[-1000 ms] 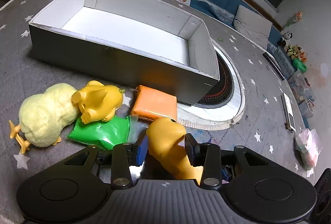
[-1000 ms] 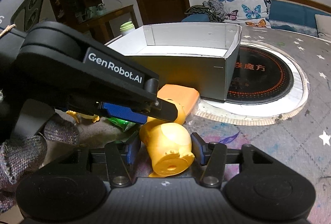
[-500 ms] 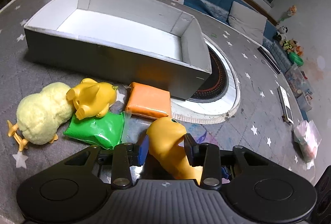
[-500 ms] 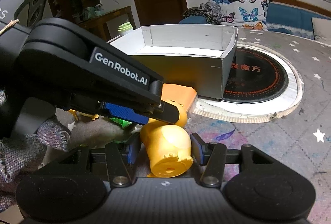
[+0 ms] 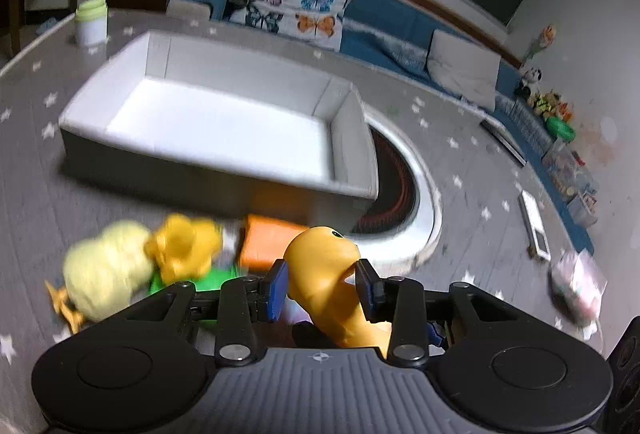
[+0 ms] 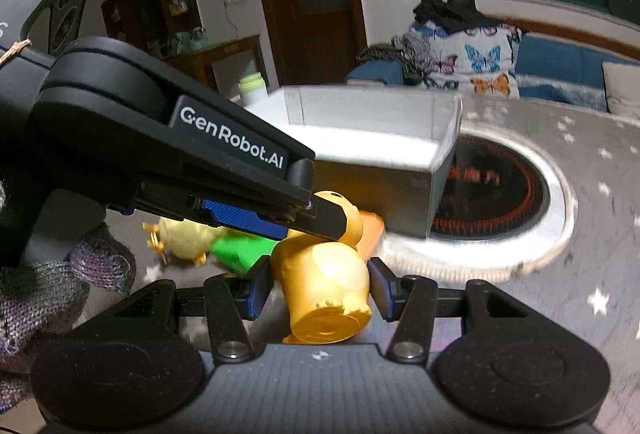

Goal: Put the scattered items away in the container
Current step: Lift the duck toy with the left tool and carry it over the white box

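Note:
Both grippers are shut on one yellow duck toy [image 5: 326, 274], lifted above the table. My left gripper [image 5: 322, 284] clamps its neck and head. My right gripper [image 6: 318, 288] clamps its body [image 6: 324, 290], base toward the camera. The left gripper's body [image 6: 168, 153] crosses the right wrist view. The empty grey box [image 5: 224, 125] stands beyond, also in the right wrist view [image 6: 380, 157]. On the table lie a pale fluffy chick [image 5: 104, 270], a yellow pig toy [image 5: 182, 248], a green packet [image 5: 212, 280] and an orange packet [image 5: 266, 244].
A round black and white hotplate [image 5: 404, 201] is set in the table right of the box. A white jar with a green lid [image 5: 91, 21] stands at the far left. A small pink bag [image 5: 576, 286] lies at the right. A sofa lies behind.
Both grippers have risen with the duck held between them. The table and box have dropped lower and farther in both views. The other toys have not moved.

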### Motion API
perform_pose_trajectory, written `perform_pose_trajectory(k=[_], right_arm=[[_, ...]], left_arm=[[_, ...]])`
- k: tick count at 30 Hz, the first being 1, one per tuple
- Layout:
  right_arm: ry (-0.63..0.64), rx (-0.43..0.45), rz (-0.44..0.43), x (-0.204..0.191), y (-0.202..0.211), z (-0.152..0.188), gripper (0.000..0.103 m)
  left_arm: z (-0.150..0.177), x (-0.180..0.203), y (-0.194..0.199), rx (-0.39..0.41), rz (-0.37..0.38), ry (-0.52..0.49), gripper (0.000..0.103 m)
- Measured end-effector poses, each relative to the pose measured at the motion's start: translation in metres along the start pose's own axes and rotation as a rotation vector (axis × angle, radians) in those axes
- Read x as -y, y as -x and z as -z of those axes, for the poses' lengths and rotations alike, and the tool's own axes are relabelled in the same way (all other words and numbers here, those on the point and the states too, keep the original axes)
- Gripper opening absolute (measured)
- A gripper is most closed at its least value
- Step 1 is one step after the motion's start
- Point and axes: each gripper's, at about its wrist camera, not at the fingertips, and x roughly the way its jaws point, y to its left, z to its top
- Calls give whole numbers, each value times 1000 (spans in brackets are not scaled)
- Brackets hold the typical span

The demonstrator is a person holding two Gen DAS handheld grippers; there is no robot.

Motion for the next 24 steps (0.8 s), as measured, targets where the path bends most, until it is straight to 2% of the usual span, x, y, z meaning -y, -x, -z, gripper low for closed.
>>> perform_pose_trajectory(k=[6,11,16,24], right_arm=[[27,56,8,3,-5,-34,52],[40,83,33,11,-22,-68,52],[5,58,42,32,-58,-100,52],[-13,-52,75,52,-126,-115,51]], left_arm=[[-37,3,5,60,13,-20,39],[-74,-2,-9,81,50,-23,34],[-106,-17,-42,41,88,6,33],[-132,-40,-100,-43,93,34,33]])
